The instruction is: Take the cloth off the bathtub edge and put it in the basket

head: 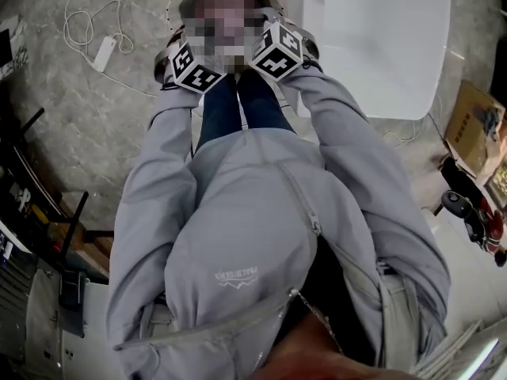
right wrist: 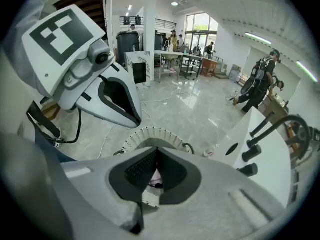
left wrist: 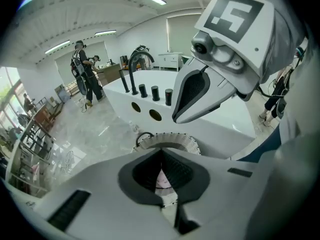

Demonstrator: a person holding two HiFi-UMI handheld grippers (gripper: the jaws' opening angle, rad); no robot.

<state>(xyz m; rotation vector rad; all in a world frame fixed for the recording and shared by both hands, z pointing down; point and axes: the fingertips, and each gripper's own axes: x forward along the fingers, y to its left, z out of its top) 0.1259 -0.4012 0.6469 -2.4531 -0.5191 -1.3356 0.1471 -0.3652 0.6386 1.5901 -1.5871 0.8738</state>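
Both grippers hang side by side over a round white woven basket (head: 176, 0) on the grey floor beside the white bathtub (head: 380, 38). My left gripper (left wrist: 161, 153) is shut, its dark pads meeting with nothing between them. My right gripper (right wrist: 156, 151) is shut and empty as well. Below the left jaws a pale pinkish cloth (left wrist: 162, 180) lies inside the basket (left wrist: 170, 140); the right gripper view shows the cloth (right wrist: 152, 179) inside the basket rim (right wrist: 150, 134) too. In the head view only the two marker cubes show, and a mosaic patch hides the basket's inside.
The bathtub (left wrist: 210, 129) has a black faucet (left wrist: 132, 69) and knobs on its rim. A power strip (head: 103, 51) with its cable lies on the floor at left. A cardboard box (head: 467, 125) stands at right, dark racks at left. People stand far off (right wrist: 260, 84).
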